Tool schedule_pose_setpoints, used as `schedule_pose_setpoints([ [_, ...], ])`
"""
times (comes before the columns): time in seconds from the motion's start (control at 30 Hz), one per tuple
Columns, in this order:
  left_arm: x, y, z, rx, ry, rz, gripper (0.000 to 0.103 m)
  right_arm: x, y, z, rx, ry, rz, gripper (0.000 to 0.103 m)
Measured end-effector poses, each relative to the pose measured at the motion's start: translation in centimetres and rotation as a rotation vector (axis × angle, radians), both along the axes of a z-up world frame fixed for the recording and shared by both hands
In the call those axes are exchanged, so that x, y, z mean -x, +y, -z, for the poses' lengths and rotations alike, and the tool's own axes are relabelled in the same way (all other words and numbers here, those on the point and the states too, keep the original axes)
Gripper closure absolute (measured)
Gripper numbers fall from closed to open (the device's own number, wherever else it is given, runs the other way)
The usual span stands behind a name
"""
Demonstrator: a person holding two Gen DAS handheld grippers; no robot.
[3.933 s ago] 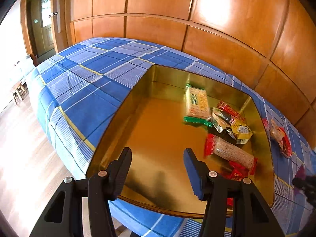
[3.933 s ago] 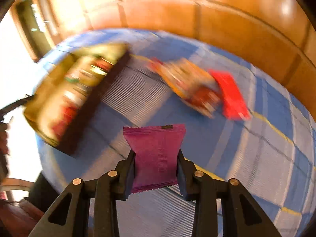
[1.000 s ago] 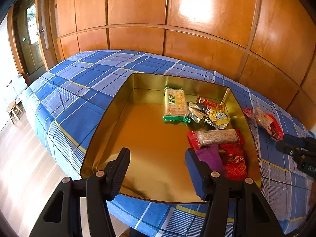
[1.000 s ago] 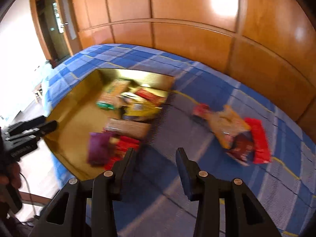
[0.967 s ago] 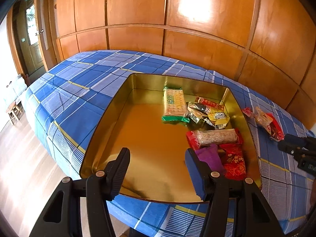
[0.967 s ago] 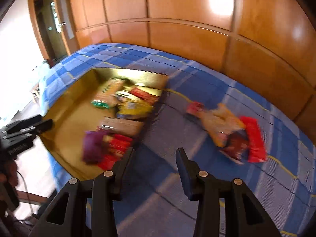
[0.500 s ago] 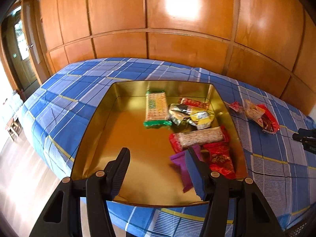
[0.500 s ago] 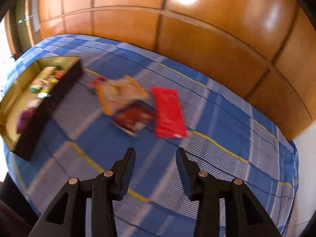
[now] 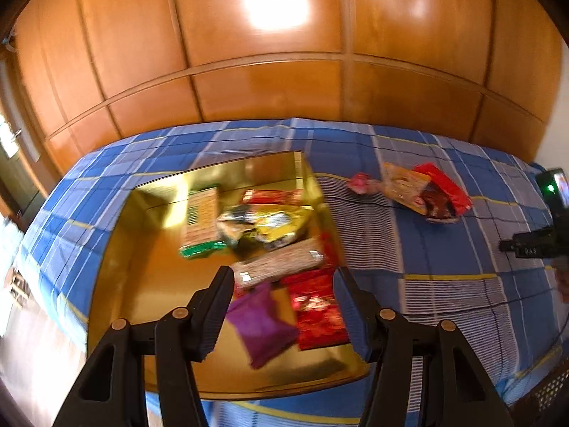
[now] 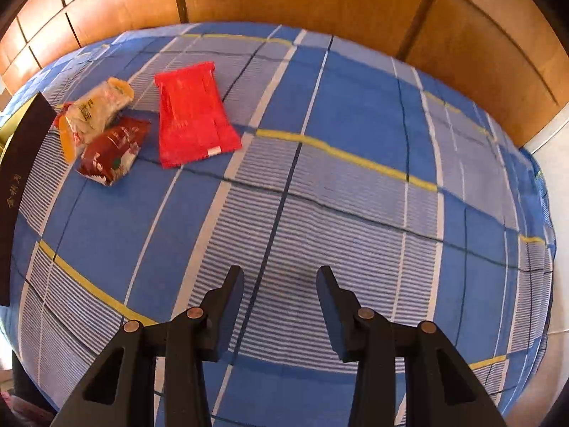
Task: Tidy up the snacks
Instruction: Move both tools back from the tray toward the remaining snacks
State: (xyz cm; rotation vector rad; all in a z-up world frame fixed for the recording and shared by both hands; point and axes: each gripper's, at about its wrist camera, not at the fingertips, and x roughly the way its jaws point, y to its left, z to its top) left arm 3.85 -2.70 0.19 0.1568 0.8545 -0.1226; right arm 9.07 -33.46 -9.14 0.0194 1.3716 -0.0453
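Note:
A gold tray [image 9: 142, 249] lies on the blue checked bedspread [image 10: 355, 195] and holds several snack packs, among them a purple pouch [image 9: 261, 323], a red pack [image 9: 316, 306] and a green-edged cracker pack [image 9: 201, 220]. My left gripper [image 9: 282, 283] hovers open above the tray's near end with nothing between its fingers. On the cloth right of the tray lie a bright red pack [image 10: 192, 114], a dark red pouch [image 10: 113, 149] and a yellow-orange bag [image 10: 92, 110]. My right gripper [image 10: 281, 284] points down at bare cloth, open and empty, well below and right of those packs.
Wood-panelled wall [image 9: 284, 53] runs behind the bed. The tray's dark outer side [image 10: 17, 178] shows at the left edge of the right wrist view. My right gripper's body [image 9: 537, 242] shows at the right edge of the left wrist view. The bed's right edge [image 10: 540, 249] drops to pale floor.
The purple pouch, held by my right gripper earlier, now lies in the tray. My right gripper has swung right, away from the tray, and lower over the cloth. My left view has shifted right.

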Motion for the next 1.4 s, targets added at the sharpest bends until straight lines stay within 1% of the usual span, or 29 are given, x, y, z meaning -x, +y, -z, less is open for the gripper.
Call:
schedule_pose_setpoints([
  [0.17,-0.5,-3.1,0.7,-0.008,0.020,0.076,0.044,0.1,0.3,-0.3,-0.013,-0.005,-0.020,0.060],
  [0.4,-1.2,-5.9,1.7,-0.017,0.050,0.135,0.044,0.0,0.7,-0.5,-0.018,-0.015,-0.038,0.060],
  [0.9,-2.7,-8.6,3.1,-0.026,0.094,0.179,0.044,0.1,0.9,-1.4,-0.026,-0.031,-0.051,0.060],
  [1.03,-3.5,-8.8,3.9,0.002,0.144,0.173,0.044,0.1,1.0,-1.3,-0.024,-0.031,-0.059,0.060],
  [1.17,-3.8,-9.1,4.4,0.021,0.176,0.181,0.044,0.2,1.1,-1.1,-0.023,-0.021,-0.067,0.060],
  [1.23,-4.3,-9.1,4.3,0.039,0.191,0.183,0.044,0.2,1.2,-0.9,-0.023,-0.014,-0.073,0.060],
  [1.4,-6.2,-8.3,3.8,0.098,0.220,0.151,0.044,0.2,1.4,-0.9,-0.027,-0.017,-0.084,0.060],
])
